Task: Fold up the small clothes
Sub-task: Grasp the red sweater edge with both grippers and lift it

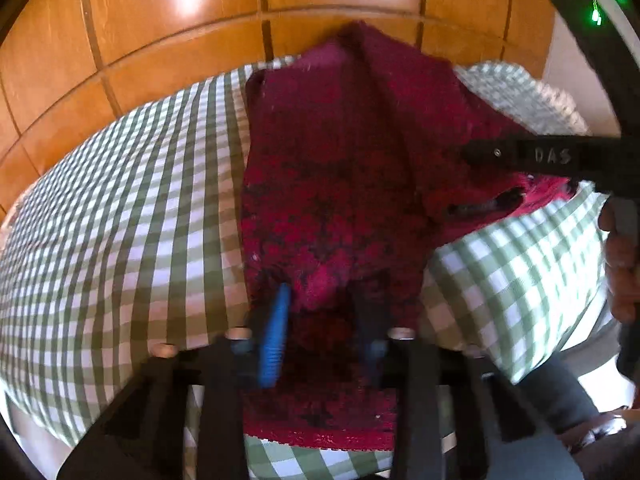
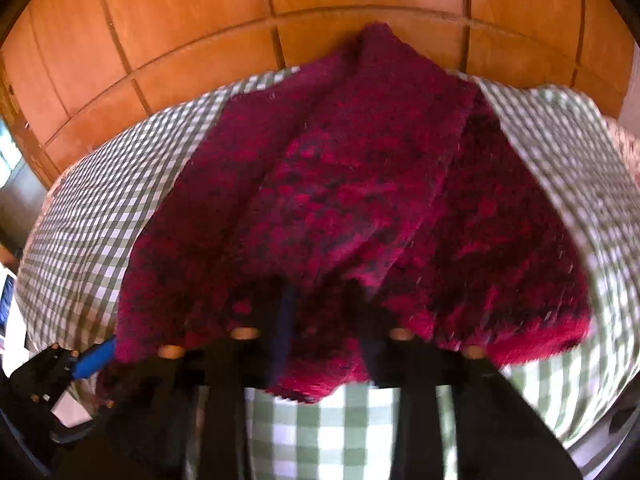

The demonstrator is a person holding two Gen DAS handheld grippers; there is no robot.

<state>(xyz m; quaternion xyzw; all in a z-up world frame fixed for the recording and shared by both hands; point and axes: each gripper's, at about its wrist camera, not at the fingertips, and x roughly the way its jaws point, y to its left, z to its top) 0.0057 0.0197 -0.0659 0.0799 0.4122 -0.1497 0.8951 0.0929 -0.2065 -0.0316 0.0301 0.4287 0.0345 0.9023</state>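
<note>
Two grippers work one dark crimson knitted garment (image 1: 340,184), which lies spread on the green-and-white checked cloth (image 1: 120,220) of a table, with orange wooden panelling (image 1: 180,40) behind at twelve o'clock. In the left wrist view the knit runs from six o'clock, where its scalloped hem hangs over the near table edge, up to a peak at twelve; in the right wrist view it fans out from the jaws towards twelve, its near corner fuzzy and bright at four o'clock.

This piece will handle as soft, limp and light, I judge (a loose, fluffy knit that stretches and sags rather than holds a crease), and not slippery: the pile should catch well on the pads. An edge or corner is the sensible place to take it, since a pinch in the middle would only bunch it.

The left gripper (image 1: 324,312) has its blue-padded finger (image 1: 276,336) and its dark partner drawn close with the hem region of the knit gathered between them, so it appears pinched. The right gripper (image 2: 320,320) likewise stands narrow, its fingers sunk into the near edge of the fabric, which drapes over and between them. From the left view that right gripper (image 1: 492,176) reaches in from three o'clock, fabric caught in its tips.
</note>
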